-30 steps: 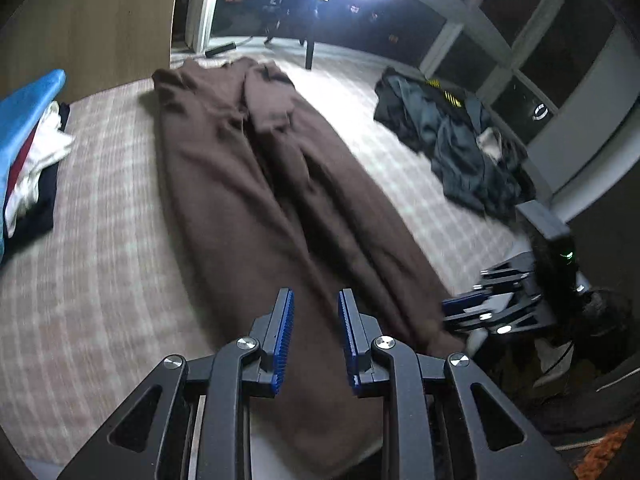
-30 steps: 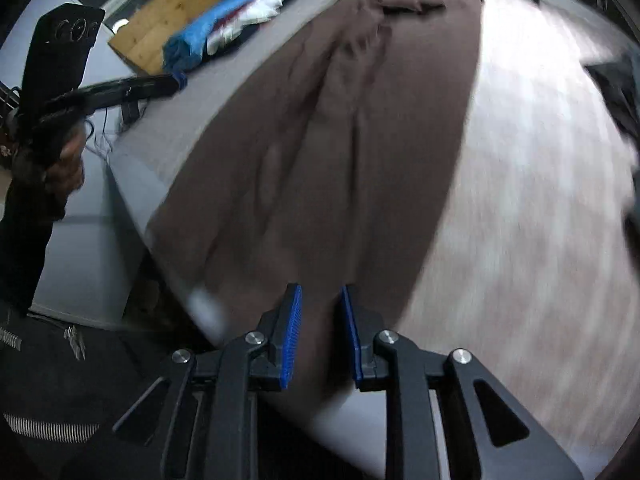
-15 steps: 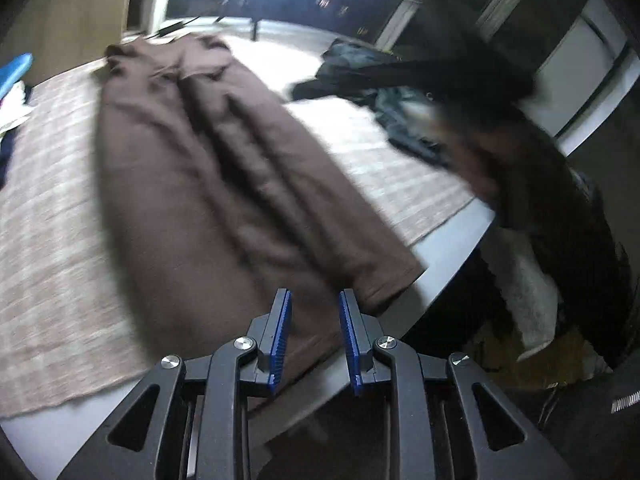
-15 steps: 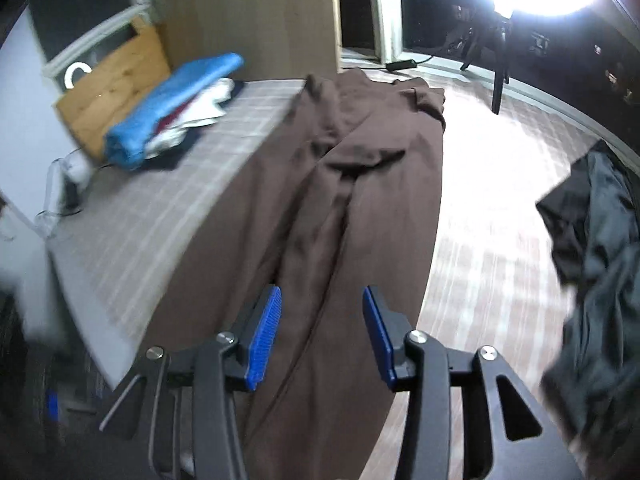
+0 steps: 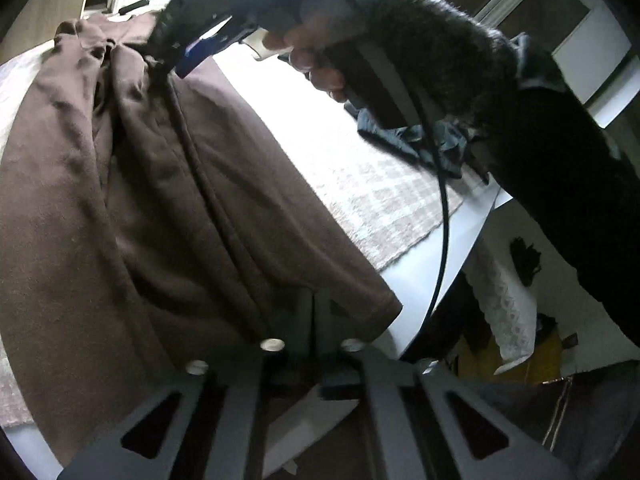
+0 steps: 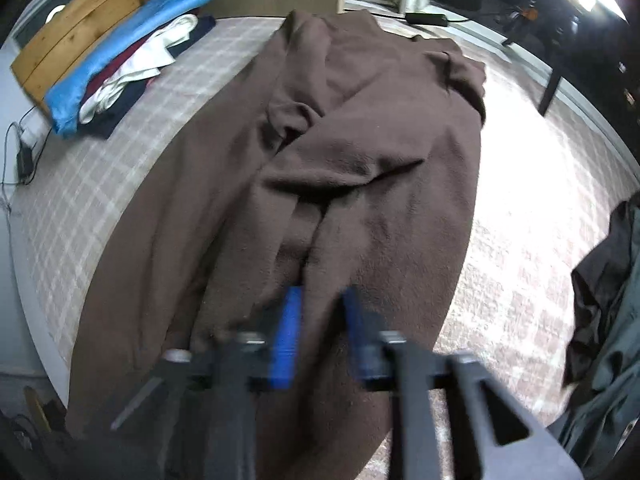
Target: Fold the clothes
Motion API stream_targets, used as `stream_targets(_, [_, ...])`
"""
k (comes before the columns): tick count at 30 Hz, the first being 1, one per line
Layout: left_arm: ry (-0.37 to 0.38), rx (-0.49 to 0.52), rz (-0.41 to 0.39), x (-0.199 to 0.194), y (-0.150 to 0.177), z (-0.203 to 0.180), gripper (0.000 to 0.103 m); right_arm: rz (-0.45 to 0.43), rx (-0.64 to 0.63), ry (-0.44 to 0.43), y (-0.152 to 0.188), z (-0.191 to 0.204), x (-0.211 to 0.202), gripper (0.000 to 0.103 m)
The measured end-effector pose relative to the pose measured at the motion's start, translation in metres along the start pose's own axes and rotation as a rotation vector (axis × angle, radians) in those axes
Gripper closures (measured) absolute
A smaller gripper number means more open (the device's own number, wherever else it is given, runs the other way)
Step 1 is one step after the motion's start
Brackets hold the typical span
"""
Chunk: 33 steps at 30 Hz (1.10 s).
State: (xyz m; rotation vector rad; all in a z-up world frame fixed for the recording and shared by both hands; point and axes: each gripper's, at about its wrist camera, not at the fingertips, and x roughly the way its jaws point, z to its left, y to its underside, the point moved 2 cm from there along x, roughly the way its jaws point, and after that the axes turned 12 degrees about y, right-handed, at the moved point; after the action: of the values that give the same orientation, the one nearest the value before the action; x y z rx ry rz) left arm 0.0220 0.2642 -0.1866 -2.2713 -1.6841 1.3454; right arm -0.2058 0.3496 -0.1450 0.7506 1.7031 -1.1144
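Brown garment (image 6: 360, 168) is lying lengthwise down the middle of the bed (image 6: 88, 184), its hem reaching the near edge and hanging slightly over it in the left wrist view. Checked bedcover (image 5: 384, 200) is showing bare on both sides of it.

Left gripper (image 5: 312, 312) is sitting at the hem near the bed's near edge, jaws pressed together on the brown garment; the fabric is covering the fingertips, so the pads themselves are not visible. Right gripper (image 6: 320, 320) is blurred, hovering over the garment's lower middle; its blue pads (image 6: 286, 336) are standing slightly apart after just closing, cloth between them, but contact is unclear.

In the left wrist view the person's hand (image 5: 316, 52) and furry sleeve (image 5: 432, 52) are crossing the upper frame, blocking most of the far side, with a black cable (image 5: 442, 216) dangling down past the bed edge.

Stack of folded clothes (image 6: 120, 64) is sitting at the far left corner beside a wooden headboard (image 6: 68, 36). Dark crumpled garment (image 6: 608, 300) is lying at the right edge. Open bedcover is lying between it and the brown garment, and a wider strip on the left.
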Motion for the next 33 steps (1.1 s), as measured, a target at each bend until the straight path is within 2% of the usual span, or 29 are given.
stream_targets(5, [0.033, 0.009, -0.037, -0.011, -0.002, -0.01, 0.103, -0.015, -0.019, -0.018, -0.004, -0.002, -0.01, 0.095])
stream_targets(9, [0.031, 0.033, -0.073, -0.028, -0.001, -0.021, 0.103, -0.044, -0.017, -0.053, -0.007, -0.001, -0.028, 0.095])
stream_targets(11, [0.022, 0.037, -0.072, -0.031, 0.0, -0.021, 0.103, -0.043, -0.028, -0.042, -0.008, 0.0, -0.03, 0.095])
stream_targets(14, [0.01, -0.039, -0.061, -0.023, -0.001, -0.006, 0.103, -0.006, -0.027, -0.002, -0.009, -0.002, -0.017, 0.095])
stream_targets(15, [-0.004, -0.071, -0.062, -0.019, -0.003, 0.0, 0.098, 0.006, -0.019, 0.0, -0.009, -0.004, -0.013, 0.095])
stream_targets(16, [-0.01, -0.075, -0.062, -0.017, -0.003, 0.003, 0.088, 0.013, -0.012, -0.007, -0.008, -0.004, -0.01, 0.095])
stream_targets(17, [-0.016, -0.068, -0.056, -0.012, -0.004, 0.003, 0.084, 0.019, -0.005, -0.015, -0.008, -0.005, -0.007, 0.095])
stream_targets(18, [-0.022, -0.061, -0.051, -0.008, -0.005, 0.004, 0.081, 0.026, -0.001, -0.02, -0.007, -0.005, -0.004, 0.095])
stream_targets(20, [-0.018, -0.04, -0.03, 0.003, -0.005, 0.003, 0.081, 0.038, -0.01, -0.014, -0.007, -0.003, -0.001, 0.095])
stream_targets(21, [-0.011, -0.026, -0.021, 0.007, -0.005, 0.002, 0.081, 0.041, -0.013, -0.015, -0.008, -0.001, 0.0, 0.095])
stream_targets(23, [-0.021, -0.01, -0.009, 0.016, -0.003, 0.005, 0.099, 0.048, -0.014, -0.019, -0.008, 0.001, 0.004, 0.094])
stream_targets(24, [-0.023, -0.022, 0.004, 0.019, -0.001, 0.008, 0.103, 0.051, -0.012, -0.022, -0.008, 0.001, 0.005, 0.094])
stream_targets(26, [-0.007, -0.044, 0.003, 0.019, -0.001, 0.012, 0.103, 0.054, 0.0, -0.038, -0.007, -0.001, 0.007, 0.095])
stream_targets(30, [-0.048, -0.033, -0.034, 0.002, -0.006, 0.007, 0.103, 0.052, 0.017, -0.067, -0.004, -0.008, 0.001, 0.094])
stream_targets(32, [-0.067, -0.045, -0.036, -0.002, -0.009, 0.007, 0.091, 0.061, 0.026, -0.075, -0.003, -0.009, 0.0, 0.094])
stream_targets(33, [-0.075, -0.034, -0.03, -0.002, -0.01, 0.006, 0.076, 0.062, 0.025, -0.071, -0.003, -0.008, -0.001, 0.094])
